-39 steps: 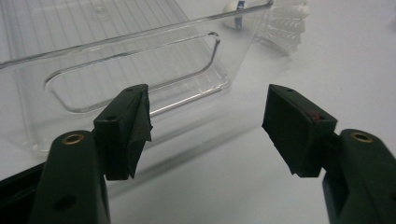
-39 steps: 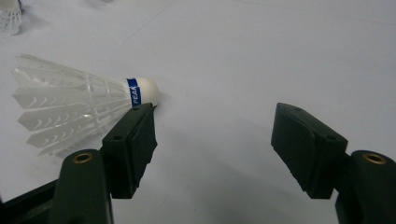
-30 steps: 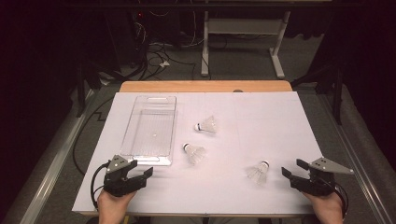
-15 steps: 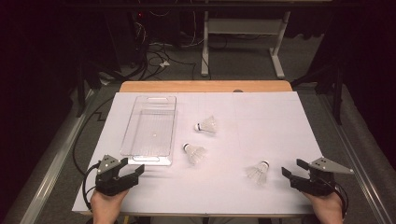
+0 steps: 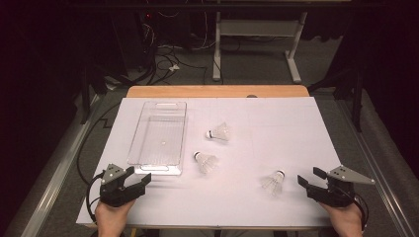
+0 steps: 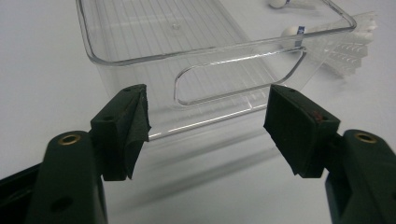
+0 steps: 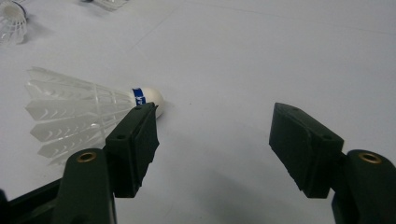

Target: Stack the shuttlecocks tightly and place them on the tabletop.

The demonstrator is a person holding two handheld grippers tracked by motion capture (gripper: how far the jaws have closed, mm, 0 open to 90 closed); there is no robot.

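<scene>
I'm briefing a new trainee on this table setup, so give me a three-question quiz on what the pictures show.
1. How many shuttlecocks lie on the table?
2. True or false: the clear tray already holds a shuttlecock.
3. Which gripper is closest to a shuttlecock: A) left gripper B) right gripper?

Key: 1. Three: far shuttlecock, middle shuttlecock, near shuttlecock. 2. False; it is empty. 3. B; both grippers' jaws stand open, holding nothing.

White table (image 5: 276,123), clear tray (image 5: 159,136), three shuttlecocks (image 5: 206,161)
</scene>
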